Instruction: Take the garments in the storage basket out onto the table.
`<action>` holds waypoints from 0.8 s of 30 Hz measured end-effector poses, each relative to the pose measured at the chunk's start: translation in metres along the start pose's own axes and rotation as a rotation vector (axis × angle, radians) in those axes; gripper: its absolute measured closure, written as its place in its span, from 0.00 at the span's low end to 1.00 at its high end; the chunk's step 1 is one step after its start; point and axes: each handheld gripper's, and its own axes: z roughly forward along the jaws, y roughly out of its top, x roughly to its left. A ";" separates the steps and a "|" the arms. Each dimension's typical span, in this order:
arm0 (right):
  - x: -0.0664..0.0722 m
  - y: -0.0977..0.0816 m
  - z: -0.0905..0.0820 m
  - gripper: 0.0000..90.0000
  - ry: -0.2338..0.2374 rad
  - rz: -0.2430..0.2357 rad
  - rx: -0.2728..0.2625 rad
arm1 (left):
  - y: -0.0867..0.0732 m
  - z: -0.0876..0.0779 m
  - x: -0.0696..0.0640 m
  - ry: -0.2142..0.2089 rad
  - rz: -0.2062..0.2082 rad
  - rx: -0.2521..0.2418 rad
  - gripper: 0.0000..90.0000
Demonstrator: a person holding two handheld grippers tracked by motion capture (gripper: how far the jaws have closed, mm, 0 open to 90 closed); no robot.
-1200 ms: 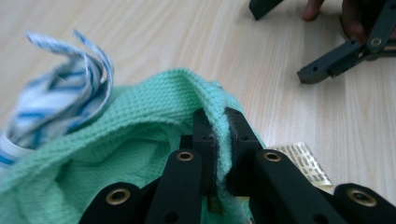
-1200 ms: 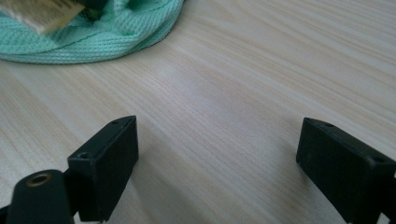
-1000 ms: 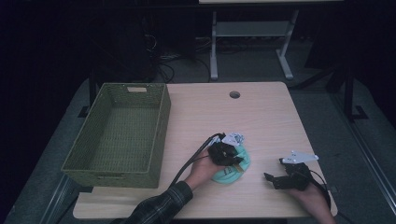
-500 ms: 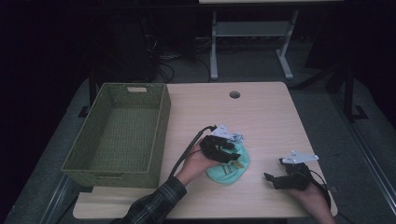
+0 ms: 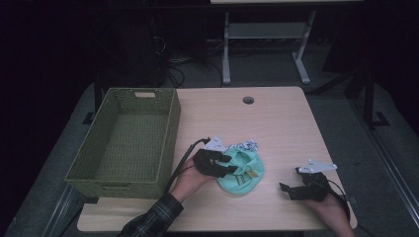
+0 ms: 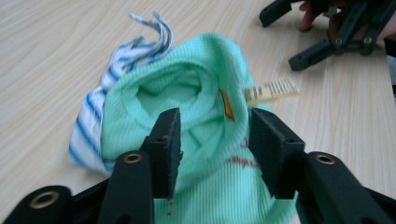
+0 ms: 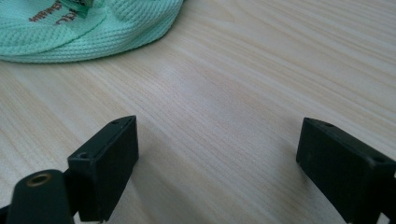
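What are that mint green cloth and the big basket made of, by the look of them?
The green cloth looks like a soft ribbed knit, probably cotton or a blend: fine ridges run across it and it folds limply. The basket looks woven from olive-green fibre or paper cord, matte, with a tight regular weave; which of the two I cannot tell.
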 end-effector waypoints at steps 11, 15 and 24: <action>0.000 0.000 0.000 0.14 0.000 -0.001 0.000 | -0.022 -0.002 -0.003 -0.011 0.006 0.077 0.84; 0.000 0.000 0.000 0.14 0.000 0.002 0.001 | -0.027 0.008 -0.002 -0.021 0.004 0.137 0.92; 0.000 0.001 -0.001 0.15 0.013 -0.017 0.009 | -0.032 0.014 0.002 -0.006 0.009 0.206 0.99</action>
